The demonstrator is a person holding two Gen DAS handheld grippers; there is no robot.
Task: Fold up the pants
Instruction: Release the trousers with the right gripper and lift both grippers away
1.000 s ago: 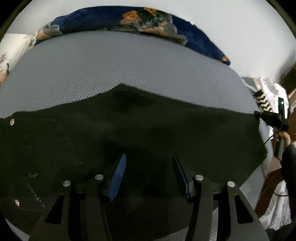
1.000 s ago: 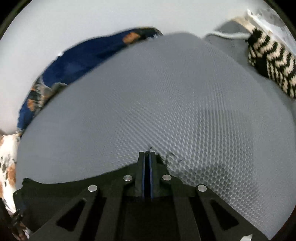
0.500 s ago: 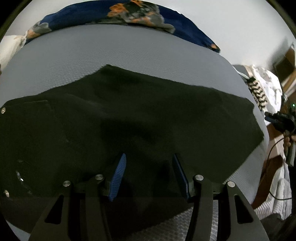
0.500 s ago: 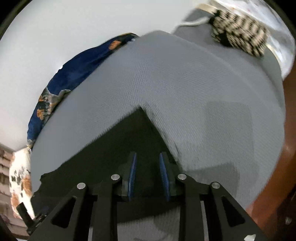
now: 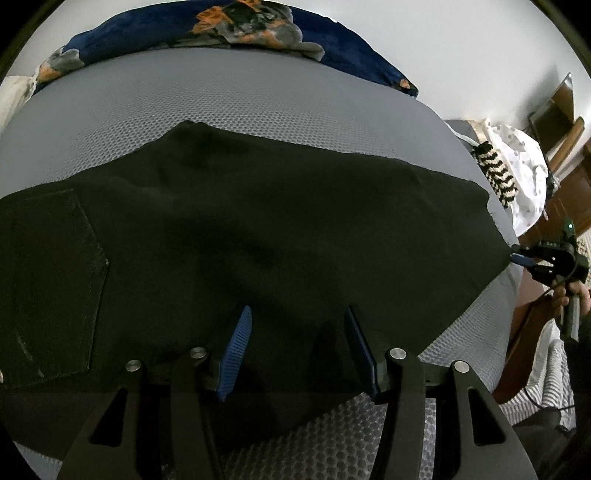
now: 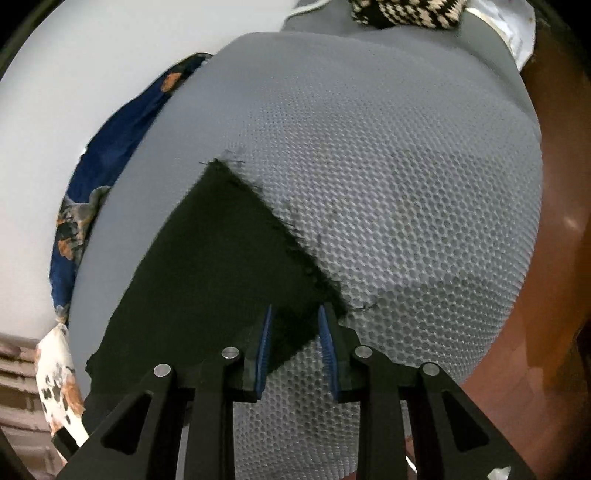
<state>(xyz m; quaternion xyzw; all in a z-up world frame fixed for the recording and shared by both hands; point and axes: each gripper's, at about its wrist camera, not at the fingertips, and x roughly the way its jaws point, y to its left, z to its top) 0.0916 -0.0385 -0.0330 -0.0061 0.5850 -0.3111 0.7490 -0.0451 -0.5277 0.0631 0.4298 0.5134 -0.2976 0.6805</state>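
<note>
Black pants (image 5: 258,229) lie flat across a grey mesh mattress (image 5: 221,99), with a back pocket (image 5: 48,280) at the left. My left gripper (image 5: 297,332) is open just above the near edge of the pants. My right gripper (image 6: 295,325) is open over the frayed leg hem (image 6: 295,254), with a corner of the black cloth (image 6: 207,266) between the fingers. The right gripper also shows in the left wrist view (image 5: 524,258) at the far right end of the pants.
A dark blue floral blanket (image 5: 236,26) lies along the far edge of the mattress. A black-and-cream knitted piece (image 5: 496,173) and white cloth (image 5: 524,162) lie at the right end. A brown wooden bed frame (image 6: 569,221) borders the mattress.
My right gripper opened and let go of the hem, then drew back a little. The pants settled flat on the mattress. My left gripper stayed open and drew back from the pants.
</note>
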